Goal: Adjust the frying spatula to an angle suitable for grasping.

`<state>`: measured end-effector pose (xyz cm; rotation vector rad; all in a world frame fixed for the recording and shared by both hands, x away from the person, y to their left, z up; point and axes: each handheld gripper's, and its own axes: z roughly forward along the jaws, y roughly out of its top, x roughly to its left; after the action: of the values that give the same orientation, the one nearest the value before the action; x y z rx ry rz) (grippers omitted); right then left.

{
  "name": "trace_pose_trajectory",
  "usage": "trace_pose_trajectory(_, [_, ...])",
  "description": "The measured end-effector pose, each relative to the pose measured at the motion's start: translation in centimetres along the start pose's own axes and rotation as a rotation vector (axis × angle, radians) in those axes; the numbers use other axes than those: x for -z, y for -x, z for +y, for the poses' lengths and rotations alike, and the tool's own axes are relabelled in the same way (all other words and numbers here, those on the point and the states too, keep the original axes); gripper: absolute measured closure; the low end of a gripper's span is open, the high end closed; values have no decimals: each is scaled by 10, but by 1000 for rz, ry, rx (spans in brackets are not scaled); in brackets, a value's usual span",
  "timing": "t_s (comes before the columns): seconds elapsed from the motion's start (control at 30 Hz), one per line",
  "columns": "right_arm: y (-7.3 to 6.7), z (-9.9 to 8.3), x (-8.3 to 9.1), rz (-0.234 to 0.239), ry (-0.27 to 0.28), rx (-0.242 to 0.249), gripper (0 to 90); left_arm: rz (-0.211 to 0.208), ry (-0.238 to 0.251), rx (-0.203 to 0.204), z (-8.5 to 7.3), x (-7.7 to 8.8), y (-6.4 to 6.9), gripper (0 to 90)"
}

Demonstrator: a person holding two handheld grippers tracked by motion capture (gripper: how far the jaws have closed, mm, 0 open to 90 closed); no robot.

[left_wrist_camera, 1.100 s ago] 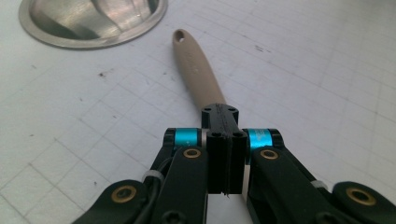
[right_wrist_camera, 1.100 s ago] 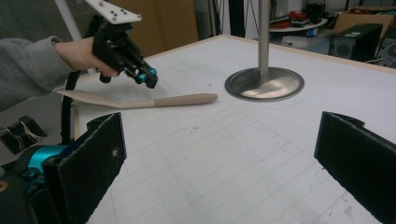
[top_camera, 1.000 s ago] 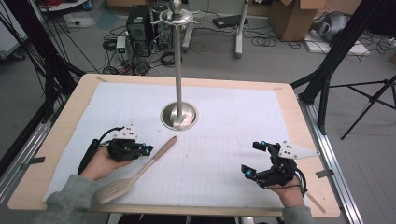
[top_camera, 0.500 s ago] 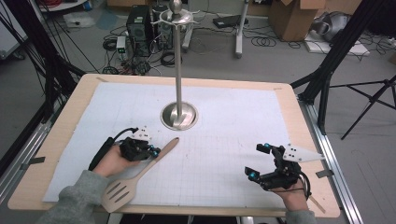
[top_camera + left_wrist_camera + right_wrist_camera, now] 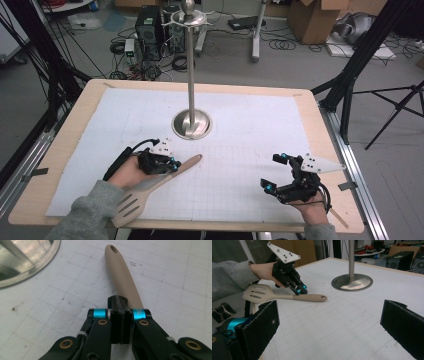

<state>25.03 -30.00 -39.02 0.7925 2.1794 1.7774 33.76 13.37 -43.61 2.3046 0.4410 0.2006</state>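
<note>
The left gripper [image 5: 172, 164] has slid toward the stand [image 5: 191, 123], jaws pinching the spatula [image 5: 150, 187]; hanging looks next. Right gripper [image 5: 275, 172] jaws spread.

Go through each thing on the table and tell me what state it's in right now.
Spatula: lying flat, handle gripped, slotted head past the table's near edge.
Left gripper: shut on the spatula handle.
Right gripper: open, holding nothing.
Metal stand: upright, nothing hanging on it.
</note>
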Motion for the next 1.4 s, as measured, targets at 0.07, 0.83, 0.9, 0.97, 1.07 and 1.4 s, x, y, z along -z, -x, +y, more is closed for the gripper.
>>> trace_pose_trajectory(0.07, [0, 0, 1, -1, 0, -7, 11, -13, 7, -8, 1, -2, 0, 896])
trace_pose_trajectory(0.83, [3, 3, -6, 16, 1, 3, 11, 48, 75, -38, -5, 54, 33, 895])
trace_pose_trajectory(0.9, [4, 3, -9, 22, -3, 8, 11, 57, 28, -50, -6, 48, 34, 895])
trace_pose_trajectory(0.97, [4, 4, -12, 31, -10, 10, 11, 60, -7, -63, -8, 43, 35, 895])
trace_pose_trajectory(1.07, [4, 4, -13, 33, -8, 9, 11, 53, -34, -77, -11, 40, 37, 895])
trace_pose_trajectory(1.4, [4, 4, -13, 33, -13, 8, 11, 69, -58, -88, -12, 37, 34, 895])
